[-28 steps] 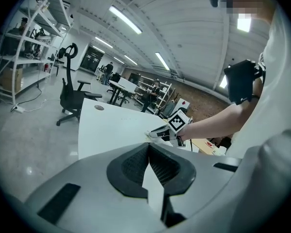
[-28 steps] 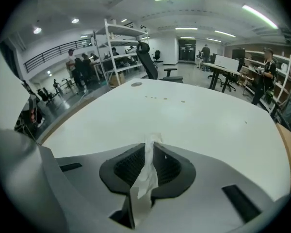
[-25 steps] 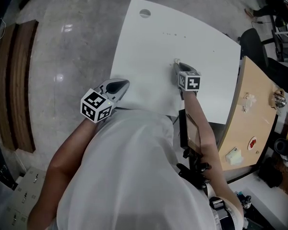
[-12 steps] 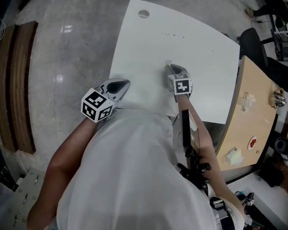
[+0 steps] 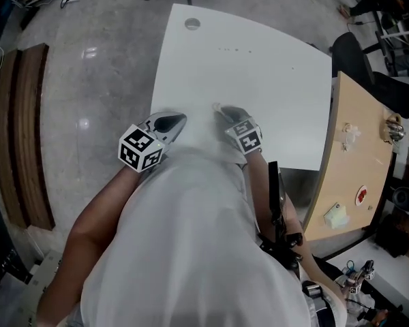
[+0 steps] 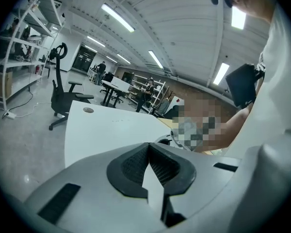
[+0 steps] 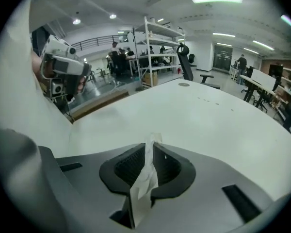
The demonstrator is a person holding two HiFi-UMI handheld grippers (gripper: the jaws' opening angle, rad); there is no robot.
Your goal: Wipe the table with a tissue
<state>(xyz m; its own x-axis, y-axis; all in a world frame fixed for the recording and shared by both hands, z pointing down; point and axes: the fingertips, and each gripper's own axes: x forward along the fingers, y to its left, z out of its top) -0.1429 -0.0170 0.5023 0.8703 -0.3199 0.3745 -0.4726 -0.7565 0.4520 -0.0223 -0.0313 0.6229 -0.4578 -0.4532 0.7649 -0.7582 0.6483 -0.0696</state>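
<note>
a thin, crumpled white paper tissue (image 7: 145,177) is pinched between the two dark ribbed pads of the right gripper (image 7: 147,149). the jaws are nearly together, closed on the tissue, and a small twisted end of it pokes out just past their tips. the rest of the strip runs back between the jaws toward the gripper's grey body.

the tips of the right gripper point down at the large white table with the curved far edge (image 5: 259,67), near its front edge. whether the tissue's end touches the surface cannot be told. ahead of these tips the tabletop stretches away bare, with a few tiny dark specks (image 5: 235,49) and, at the far corner, a round grey cable hole (image 5: 191,24).

the left gripper (image 5: 173,122) is just beside the right one, on its left, at the table's front left corner. its jaws are together at the tips, with nothing between them.

behind both grippers is the person's white shirt (image 5: 191,251). right of the right gripper, beyond the table's side edge, stands a light wooden desk (image 5: 358,176). left of the left gripper lies glossy grey floor (image 5: 88,67).
</note>
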